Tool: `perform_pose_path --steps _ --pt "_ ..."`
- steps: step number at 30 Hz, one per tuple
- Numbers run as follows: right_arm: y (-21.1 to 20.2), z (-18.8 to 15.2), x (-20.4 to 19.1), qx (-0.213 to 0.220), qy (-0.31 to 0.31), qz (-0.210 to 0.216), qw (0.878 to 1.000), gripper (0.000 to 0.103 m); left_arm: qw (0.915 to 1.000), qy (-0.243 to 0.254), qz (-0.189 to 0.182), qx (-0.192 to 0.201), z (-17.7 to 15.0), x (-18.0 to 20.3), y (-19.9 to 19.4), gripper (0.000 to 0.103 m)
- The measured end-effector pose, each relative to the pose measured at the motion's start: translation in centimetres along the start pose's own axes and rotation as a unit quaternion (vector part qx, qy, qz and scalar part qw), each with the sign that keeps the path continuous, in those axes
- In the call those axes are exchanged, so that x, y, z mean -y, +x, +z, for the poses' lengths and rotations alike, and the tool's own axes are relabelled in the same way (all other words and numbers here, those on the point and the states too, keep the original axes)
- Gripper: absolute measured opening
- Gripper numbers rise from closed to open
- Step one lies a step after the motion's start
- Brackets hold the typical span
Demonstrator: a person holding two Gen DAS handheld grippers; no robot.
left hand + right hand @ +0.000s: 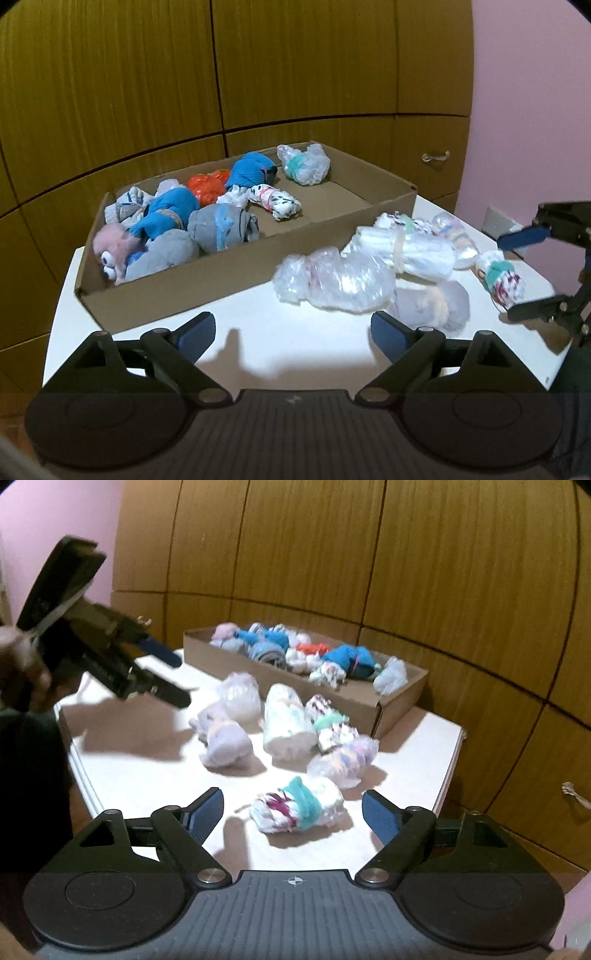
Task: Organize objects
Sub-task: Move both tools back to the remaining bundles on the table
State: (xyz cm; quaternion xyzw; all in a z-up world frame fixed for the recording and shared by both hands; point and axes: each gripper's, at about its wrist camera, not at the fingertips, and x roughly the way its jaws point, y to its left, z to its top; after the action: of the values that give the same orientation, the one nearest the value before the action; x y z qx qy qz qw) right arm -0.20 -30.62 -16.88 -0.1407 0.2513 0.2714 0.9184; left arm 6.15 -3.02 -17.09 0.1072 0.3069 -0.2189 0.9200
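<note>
A cardboard box (236, 291) (397, 705) on the white table holds several rolled sock bundles, blue, grey, orange and pink. Several wrapped bundles lie loose on the table beside it: a clear-wrapped one (332, 282), a white one (410, 251) (286, 722), a lilac one (436, 301) (225, 740). A white bundle with a teal band (299, 806) (500, 282) lies between the fingertips of my right gripper (293, 810), which is open around it. My left gripper (293, 332) is open and empty above the table's near part, just short of the clear-wrapped bundle.
Wooden cabinet panels (295, 74) stand behind the table, with a drawer handle (436, 157) at the right. A pink wall (535, 110) lies to the right. The table edge (448, 771) is close on the right of my right gripper.
</note>
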Motion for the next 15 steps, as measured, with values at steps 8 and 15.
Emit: perform_pose_path --steps 8,15 --pt "1.1 -0.1 1.3 -0.011 0.002 0.029 1.000 0.076 0.9993 -0.014 -0.033 -0.002 0.8 0.3 1.4 0.091" --pt "1.1 -0.3 1.7 -0.012 0.035 0.032 0.999 0.071 0.9987 -0.027 -0.044 -0.003 0.9 0.1 2.3 0.093"
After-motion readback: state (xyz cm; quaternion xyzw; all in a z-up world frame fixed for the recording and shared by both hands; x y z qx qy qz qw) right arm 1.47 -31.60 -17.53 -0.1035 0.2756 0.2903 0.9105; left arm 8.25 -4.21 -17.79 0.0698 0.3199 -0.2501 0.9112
